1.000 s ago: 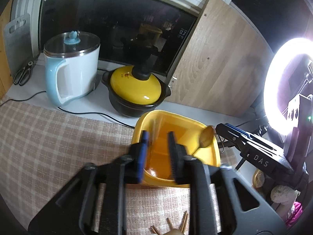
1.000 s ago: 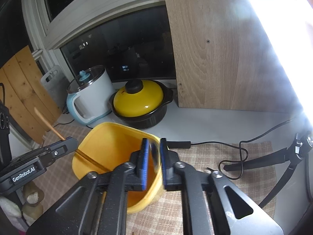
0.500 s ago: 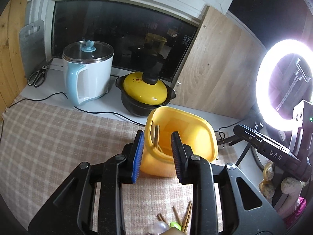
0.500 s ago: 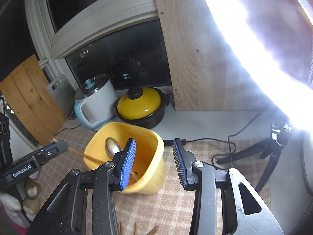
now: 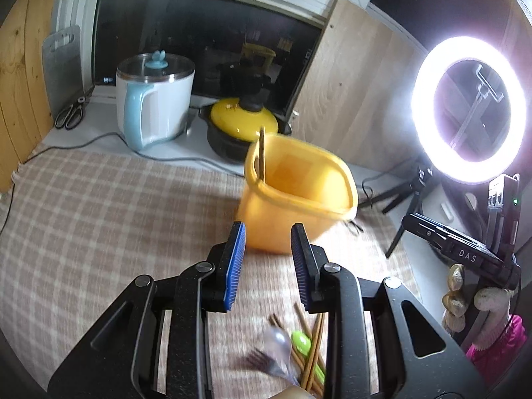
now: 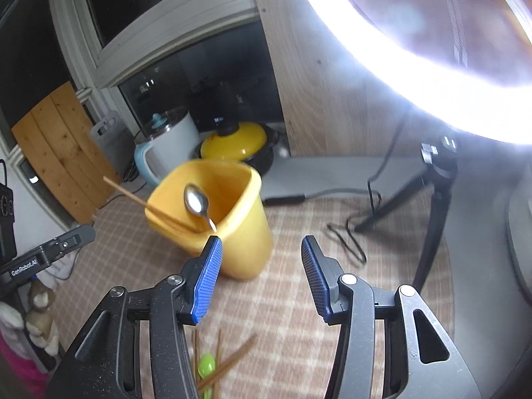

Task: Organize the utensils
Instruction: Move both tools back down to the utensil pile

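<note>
A yellow plastic holder point(image 5: 296, 196) stands on the checked cloth; it also shows in the right wrist view point(image 6: 216, 212). It holds a metal spoon point(image 6: 197, 203) and wooden chopsticks point(image 6: 146, 204), one stick showing in the left wrist view point(image 5: 261, 156). My left gripper point(image 5: 268, 266) is open and empty, just in front of the holder. My right gripper point(image 6: 261, 276) is open and empty, to the holder's right and nearer. Loose chopsticks point(image 5: 311, 349), a green spoon point(image 5: 301, 340), a clear spoon point(image 5: 277, 342) and a fork point(image 5: 259, 360) lie on the cloth below the left gripper. Chopsticks point(image 6: 226, 362) and the green spoon point(image 6: 206, 367) show below the right gripper.
A white and blue electric pot point(image 5: 153, 99) and a black pot with a yellow lid point(image 5: 244, 126) stand behind the holder. Scissors point(image 5: 71, 114) lie far left. A ring light point(image 5: 468, 109) on a tripod point(image 6: 432, 206) and its cable point(image 6: 352, 232) are at the right.
Both grippers have pulled back and up from the holder, and the right one has opened wider. The loose utensils on the cloth have come further into view.
</note>
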